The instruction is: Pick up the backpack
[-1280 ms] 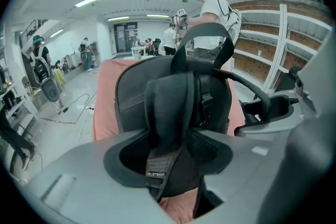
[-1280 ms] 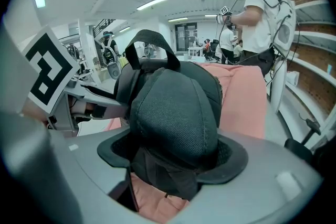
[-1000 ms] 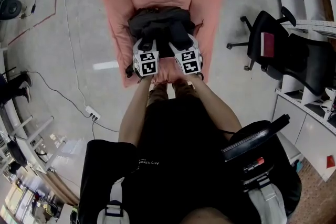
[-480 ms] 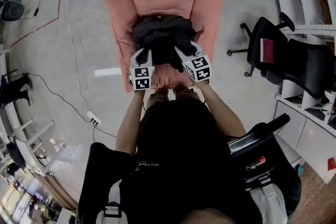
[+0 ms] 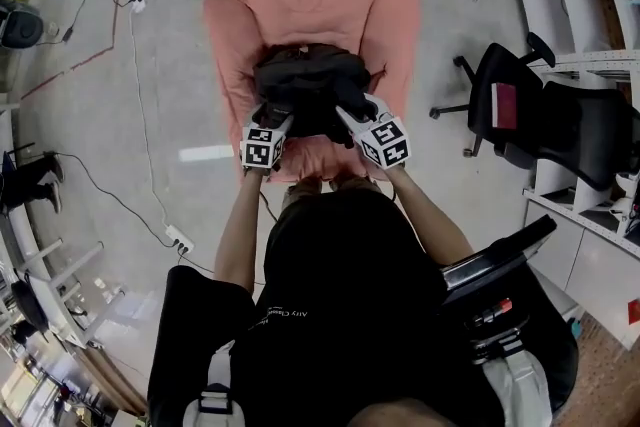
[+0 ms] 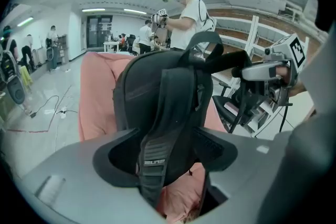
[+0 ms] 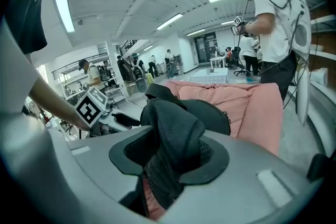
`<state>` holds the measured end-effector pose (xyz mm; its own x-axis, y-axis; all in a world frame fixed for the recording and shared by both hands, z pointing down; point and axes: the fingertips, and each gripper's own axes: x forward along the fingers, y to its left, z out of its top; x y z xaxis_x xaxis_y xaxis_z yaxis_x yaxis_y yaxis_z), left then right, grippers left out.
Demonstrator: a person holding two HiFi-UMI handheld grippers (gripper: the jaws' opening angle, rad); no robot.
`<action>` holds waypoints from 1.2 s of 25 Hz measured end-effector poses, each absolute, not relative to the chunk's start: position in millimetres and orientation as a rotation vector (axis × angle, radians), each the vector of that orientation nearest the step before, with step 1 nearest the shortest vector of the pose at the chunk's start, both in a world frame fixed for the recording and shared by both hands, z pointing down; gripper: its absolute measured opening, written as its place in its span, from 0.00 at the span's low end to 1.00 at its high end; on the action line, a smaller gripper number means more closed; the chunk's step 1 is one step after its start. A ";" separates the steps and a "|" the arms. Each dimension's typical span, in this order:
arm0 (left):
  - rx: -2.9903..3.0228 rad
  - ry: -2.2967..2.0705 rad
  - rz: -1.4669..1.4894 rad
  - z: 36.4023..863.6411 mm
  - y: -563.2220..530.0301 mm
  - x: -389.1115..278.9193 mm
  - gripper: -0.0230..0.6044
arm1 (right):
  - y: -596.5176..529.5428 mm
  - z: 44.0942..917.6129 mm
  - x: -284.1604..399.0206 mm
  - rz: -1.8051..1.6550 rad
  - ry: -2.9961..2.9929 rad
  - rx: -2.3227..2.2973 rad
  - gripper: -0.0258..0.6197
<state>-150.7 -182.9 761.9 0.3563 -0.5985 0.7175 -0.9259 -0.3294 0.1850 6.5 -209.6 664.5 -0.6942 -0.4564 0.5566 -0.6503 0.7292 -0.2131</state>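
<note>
Pink armchair point(image 5: 300, 5) holds backpack point(image 5: 308, 80). Right tongs point(image 5: 352, 112) at 4 o'clock have just closed, clamping a strap point(image 7: 176, 139). Left tongs point(image 5: 278, 118) at 8 o'clock, just opened, straddle a second strap point(image 6: 157, 134). Both arms reach forward.

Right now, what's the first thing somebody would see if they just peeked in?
A black backpack sitting on a big pink armchair, in the middle of the floor. The right claw has just been closing and pinches its padded strap. The left claw has just been opening, with the webbing strap between its open jaws.
</note>
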 end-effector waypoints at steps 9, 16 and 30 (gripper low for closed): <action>1.998 -1.339 0.697 783.7 -214.1 -127.4 0.52 | -211.3 673.2 5.8 0.561 -2.450 0.837 0.29; 2.110 -1.166 0.589 771.2 -203.4 -97.3 0.45 | -206.2 679.3 -0.2 0.642 -2.503 0.738 0.33; 2.206 -0.889 0.226 715.9 -183.1 -72.8 0.31 | -180.7 720.3 -17.3 0.873 -2.552 0.393 0.22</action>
<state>-72.8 -183.1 715.9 0.7448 -0.5300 0.4054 -0.6592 -0.4903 0.5701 -17.3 -180.7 720.3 -0.8750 -0.1289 0.4666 -0.3876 0.7639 -0.5159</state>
